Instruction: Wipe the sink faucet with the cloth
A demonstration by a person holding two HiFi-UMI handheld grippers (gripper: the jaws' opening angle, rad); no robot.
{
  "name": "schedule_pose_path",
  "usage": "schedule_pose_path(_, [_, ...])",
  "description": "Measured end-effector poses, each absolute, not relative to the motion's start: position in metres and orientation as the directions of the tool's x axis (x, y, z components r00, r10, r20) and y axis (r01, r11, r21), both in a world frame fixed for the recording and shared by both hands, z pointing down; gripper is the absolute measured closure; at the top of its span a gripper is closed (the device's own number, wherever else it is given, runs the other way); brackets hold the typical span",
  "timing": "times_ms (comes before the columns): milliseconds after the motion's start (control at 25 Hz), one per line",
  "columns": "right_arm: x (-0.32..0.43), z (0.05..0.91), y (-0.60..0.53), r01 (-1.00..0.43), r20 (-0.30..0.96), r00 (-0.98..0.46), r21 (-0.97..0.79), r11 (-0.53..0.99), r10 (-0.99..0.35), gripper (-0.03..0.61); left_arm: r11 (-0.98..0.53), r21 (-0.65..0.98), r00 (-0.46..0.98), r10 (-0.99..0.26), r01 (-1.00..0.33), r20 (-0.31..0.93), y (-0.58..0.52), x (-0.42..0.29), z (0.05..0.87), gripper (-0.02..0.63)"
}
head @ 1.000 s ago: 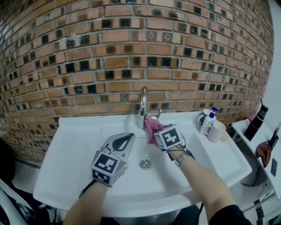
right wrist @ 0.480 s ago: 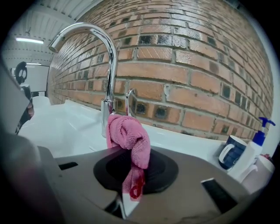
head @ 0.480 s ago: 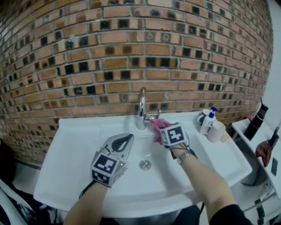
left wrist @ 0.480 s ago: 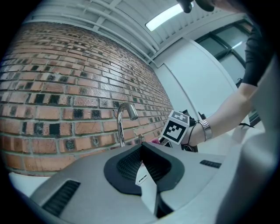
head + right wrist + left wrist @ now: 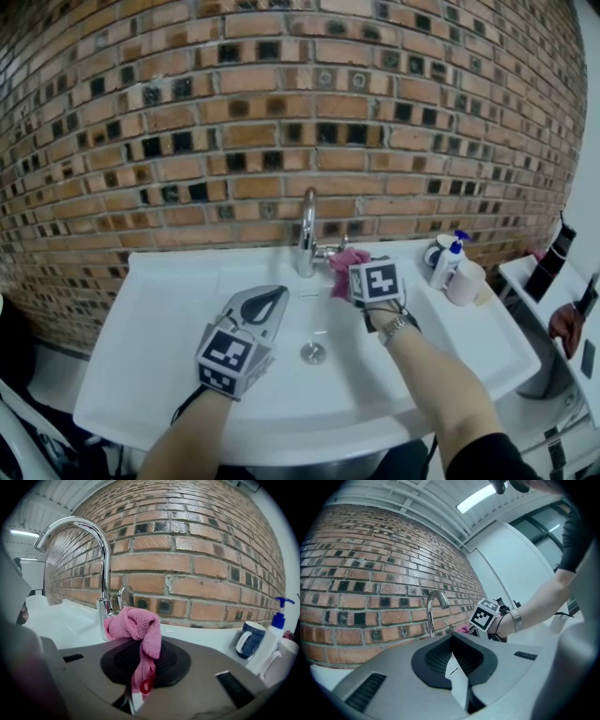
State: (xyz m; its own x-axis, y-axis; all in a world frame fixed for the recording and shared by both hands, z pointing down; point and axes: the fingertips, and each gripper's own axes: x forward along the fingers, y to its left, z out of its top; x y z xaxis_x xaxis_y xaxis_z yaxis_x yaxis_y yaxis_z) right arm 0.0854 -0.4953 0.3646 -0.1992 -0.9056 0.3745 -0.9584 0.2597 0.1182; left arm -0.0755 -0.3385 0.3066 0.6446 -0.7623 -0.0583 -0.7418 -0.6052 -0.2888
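1. Pink terry cloth (image 5: 136, 629) is bunching between the clenched jaws of the right gripper (image 5: 139, 670). One fold is spilling down over the dark pads, and the pinched part is disappearing into the slot between them.
2. Its rumpled top is sitting low against the chrome faucet (image 5: 101, 569), by the base. Neither view is showing clearly whether fabric is actually touching metal, and the cloth is covering part of the small lever behind it.
3. From the head view, the marker cube is masking most of the right gripper (image 5: 354, 274), leaving only a tuft of cloth (image 5: 343, 262) peeking out just right of the faucet (image 5: 307, 230).
4. Nothing is sitting in the left gripper (image 5: 452, 663), whose jaws are pressing together. It is hovering over the basin of the white sink (image 5: 164, 323), apart from the faucet.
5. At the far right of the right gripper view, a blue mug (image 5: 248, 639) and a pump bottle (image 5: 273, 637) are standing on the sink ledge. A pale cup beside them is being cut off by the lens edge.
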Motion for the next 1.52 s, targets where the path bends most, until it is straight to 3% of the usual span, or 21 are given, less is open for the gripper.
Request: schedule_pose_path(1520, [0.091, 0.29, -0.492, -0.948, 0.113, -0.275, 0.134, 0.289, -0.955, 0.54, -0.599, -0.266, 0.635, -0.77, -0.755, -0.07, -0.338, -0.076, 0.303, 0.607])
